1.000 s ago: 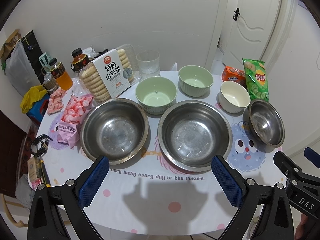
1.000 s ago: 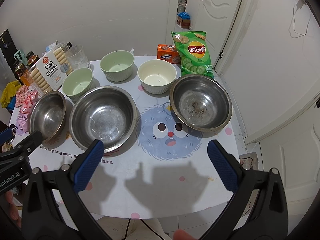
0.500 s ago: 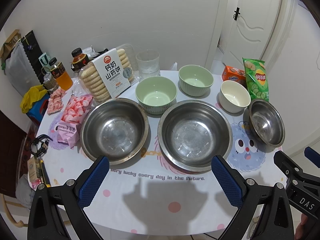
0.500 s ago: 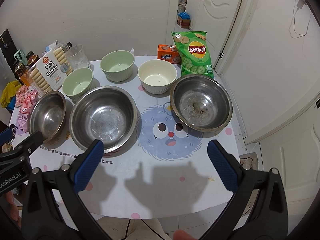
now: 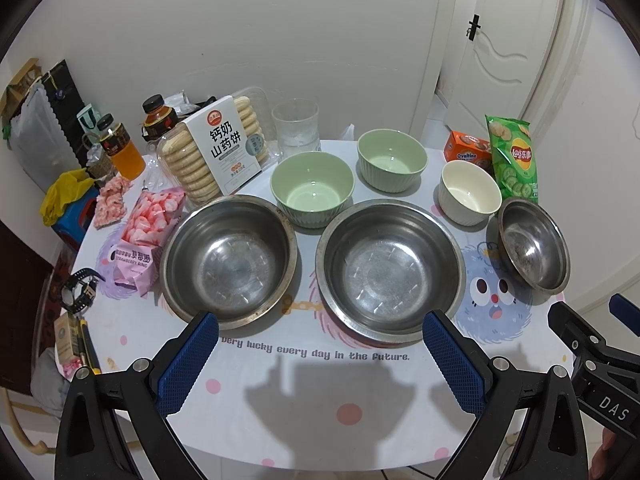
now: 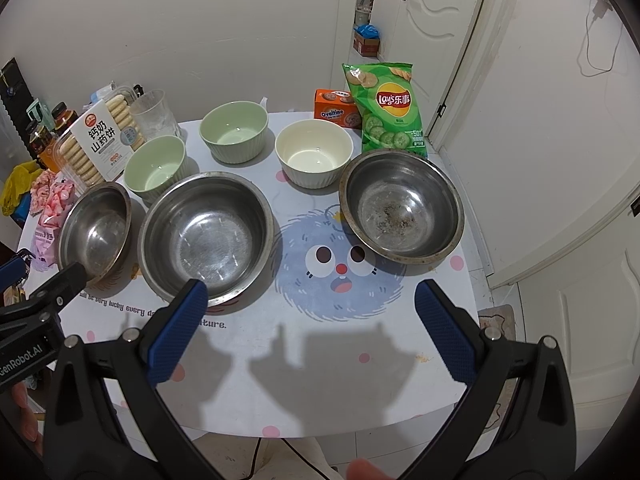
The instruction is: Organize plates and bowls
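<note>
Both the left gripper [image 5: 320, 354] and right gripper [image 6: 311, 318] are held wide apart, empty, above the table's [image 6: 340, 392] bare near edge; the steel bowls [image 5: 390, 268] are set further back.

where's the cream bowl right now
In the right wrist view the cream bowl stands on the table's far right part, between a green bowl and the chip bag.

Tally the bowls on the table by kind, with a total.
Steel bowls: 3
Green ribbed bowls: 2
Cream ribbed bowl: 1
Total: 6
</note>
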The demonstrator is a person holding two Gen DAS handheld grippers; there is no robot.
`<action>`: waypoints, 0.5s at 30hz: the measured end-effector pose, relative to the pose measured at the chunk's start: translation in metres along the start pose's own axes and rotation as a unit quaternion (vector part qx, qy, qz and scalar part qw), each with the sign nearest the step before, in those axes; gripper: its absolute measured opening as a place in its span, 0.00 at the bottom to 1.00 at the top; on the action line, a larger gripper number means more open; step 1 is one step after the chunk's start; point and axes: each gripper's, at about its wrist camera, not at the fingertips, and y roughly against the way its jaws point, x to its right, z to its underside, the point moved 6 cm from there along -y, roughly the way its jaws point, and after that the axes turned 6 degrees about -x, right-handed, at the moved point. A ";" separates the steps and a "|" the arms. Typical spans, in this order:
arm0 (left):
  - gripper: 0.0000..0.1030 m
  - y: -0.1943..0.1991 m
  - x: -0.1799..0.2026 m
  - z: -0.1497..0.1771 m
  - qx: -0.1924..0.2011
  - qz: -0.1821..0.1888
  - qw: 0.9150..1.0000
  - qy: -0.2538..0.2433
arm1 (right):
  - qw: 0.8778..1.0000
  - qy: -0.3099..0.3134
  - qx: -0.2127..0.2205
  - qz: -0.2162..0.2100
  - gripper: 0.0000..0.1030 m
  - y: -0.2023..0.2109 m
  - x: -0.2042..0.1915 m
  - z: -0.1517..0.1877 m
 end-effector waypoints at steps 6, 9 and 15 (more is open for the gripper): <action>1.00 0.000 0.000 0.000 0.000 0.000 1.000 0.001 | 1.000 0.001 -0.002 -0.001 1.00 -0.004 0.000 -0.001; 1.00 -0.005 0.004 0.003 -0.001 0.000 1.000 0.002 | 1.000 0.002 -0.003 0.000 1.00 -0.003 -0.003 0.001; 1.00 -0.008 -0.010 0.001 -0.005 0.001 1.000 0.009 | 1.000 0.007 -0.008 -0.001 1.00 -0.002 -0.011 -0.002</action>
